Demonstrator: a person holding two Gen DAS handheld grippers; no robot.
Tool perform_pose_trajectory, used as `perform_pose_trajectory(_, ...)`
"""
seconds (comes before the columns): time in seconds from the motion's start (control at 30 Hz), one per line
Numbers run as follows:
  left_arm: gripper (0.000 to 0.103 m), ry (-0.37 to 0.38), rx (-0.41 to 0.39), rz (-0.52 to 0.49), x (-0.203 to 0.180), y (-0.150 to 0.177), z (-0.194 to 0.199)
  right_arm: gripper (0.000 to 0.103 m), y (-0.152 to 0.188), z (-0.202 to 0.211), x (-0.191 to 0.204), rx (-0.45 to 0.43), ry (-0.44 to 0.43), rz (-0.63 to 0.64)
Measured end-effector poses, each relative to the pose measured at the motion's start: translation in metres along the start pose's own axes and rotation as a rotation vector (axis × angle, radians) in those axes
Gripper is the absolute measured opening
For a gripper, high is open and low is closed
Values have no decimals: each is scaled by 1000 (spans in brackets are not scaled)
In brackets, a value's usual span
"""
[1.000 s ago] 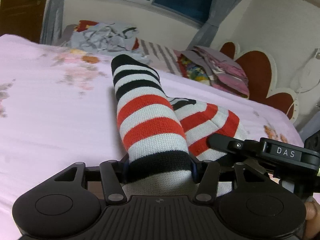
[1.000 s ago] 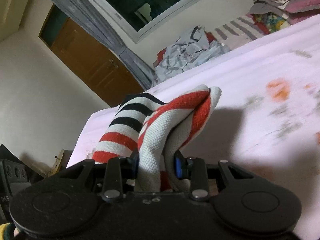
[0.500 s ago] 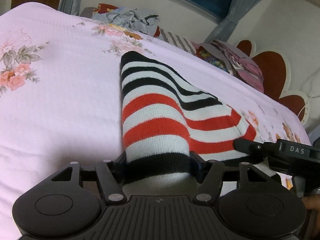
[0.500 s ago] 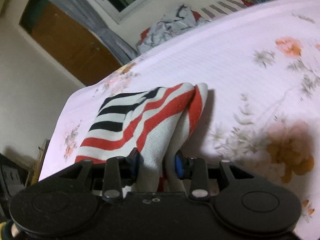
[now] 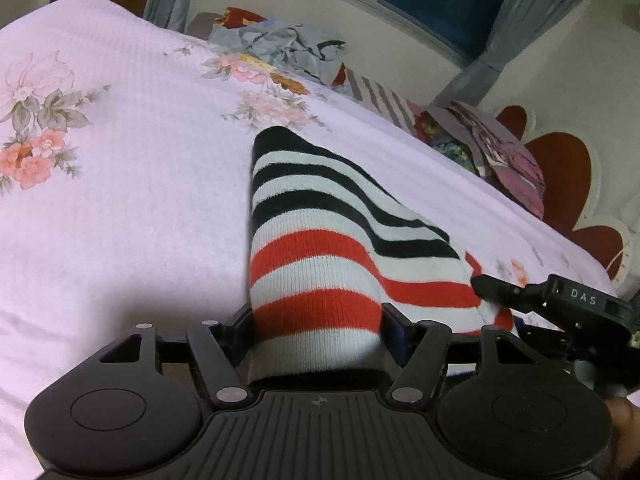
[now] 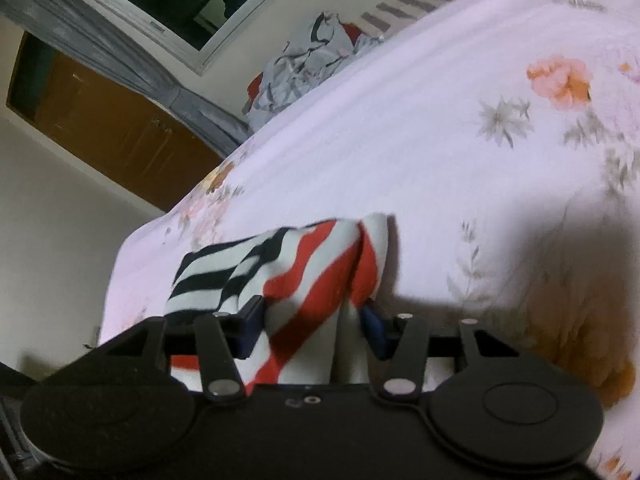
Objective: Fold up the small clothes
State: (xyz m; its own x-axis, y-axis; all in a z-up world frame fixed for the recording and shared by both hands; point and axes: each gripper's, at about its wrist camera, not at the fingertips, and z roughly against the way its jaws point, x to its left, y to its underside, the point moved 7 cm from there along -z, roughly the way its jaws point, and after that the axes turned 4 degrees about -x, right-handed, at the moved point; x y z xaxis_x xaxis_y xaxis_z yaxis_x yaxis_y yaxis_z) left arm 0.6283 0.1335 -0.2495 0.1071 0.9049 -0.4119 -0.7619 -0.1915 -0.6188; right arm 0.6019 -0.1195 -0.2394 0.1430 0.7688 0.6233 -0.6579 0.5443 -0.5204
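Observation:
A striped sock (image 5: 320, 248), white with black and red bands, lies stretched on the pink floral bedsheet (image 5: 120, 200). My left gripper (image 5: 318, 332) is shut on its near end. The right gripper's black body (image 5: 560, 304) shows at the right edge of the left wrist view, at the sock's other corner. In the right wrist view my right gripper (image 6: 314, 326) has the red-and-white end of the sock (image 6: 312, 280) between its jaws, which stand wider apart than before; the cloth rests low on the bedsheet (image 6: 440, 160).
A heap of grey and patterned clothes (image 5: 288, 48) lies at the far edge of the bed, with a folded stack (image 5: 492, 148) toward the red headboard (image 5: 560, 168). A window, curtains and a brown door (image 6: 120, 136) are behind.
Both grippers have lowered the sock from held up in the air to flat on the sheet. The right gripper's jaws have spread apart around the sock end.

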Motion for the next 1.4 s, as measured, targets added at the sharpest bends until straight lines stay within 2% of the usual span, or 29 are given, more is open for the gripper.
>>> perform_pose_trajectory(0.03, 65, -3, -1, -2, -1, 0, -2, 38, 1, -1, 2, -5, 11, 23)
perform_pose_trajectory(0.07, 66, -8, -4, -9, -2, 1, -4, 31, 1, -1, 5, -21, 31, 65)
perform_pose_trajectory(0.1, 67, -12, -6, -16, -2, 1, -4, 18, 0, 1, 8, -51, 64, 120)
perform_pose_trajectory(0.17, 69, -10, -8, -29, -4, 1, -6, 18, -4, 5, 10, -120, 127, 223)
perform_pose_trajectory(0.2, 70, -7, -6, -34, -3, 2, -9, 17, -4, 0, 6, -122, 174, 258)
perform_pose_trajectory(0.27, 71, -9, 2, -37, -3, 4, -13, 18, 1, -12, -3, -79, 209, 260)
perform_pose_trajectory(0.33, 71, -16, -2, -48, -5, 2, -12, 18, 2, -10, 2, -89, 224, 292)
perform_pose_trajectory(0.4, 71, -16, -7, -55, -6, 1, -6, 25, 1, -4, 8, -93, 223, 303)
perform_pose_trajectory(0.5, 71, -7, -17, -53, -6, 0, 5, 29, -5, 14, 20, -120, 165, 270)
perform_pose_trajectory(0.57, 71, -2, -32, -65, -6, 0, 16, 29, -2, 27, 34, -122, 120, 295)
perform_pose_trajectory(0.77, 71, 13, -46, -115, -10, 10, 41, 32, 35, 51, 69, -79, 47, 407)
perform_pose_trajectory(0.93, 71, -8, -12, -117, -6, 28, 39, 27, 61, 50, 61, -32, 117, 490)
perform_pose_trajectory(1.07, 74, -4, -8, -88, -2, 35, 32, 13, 76, 38, 54, -28, 227, 639)
perform_pose_trajectory(1.23, 77, -31, -7, -96, -4, 35, 35, 13, 79, 38, 58, -39, 256, 646)
perform_pose_trajectory(1.3, 77, -33, -16, -114, -7, 36, 44, 19, 79, 49, 62, -46, 232, 624)
perform_pose_trajectory(1.4, 77, -29, -11, -131, -11, 41, 53, 23, 88, 70, 69, -65, 201, 629)
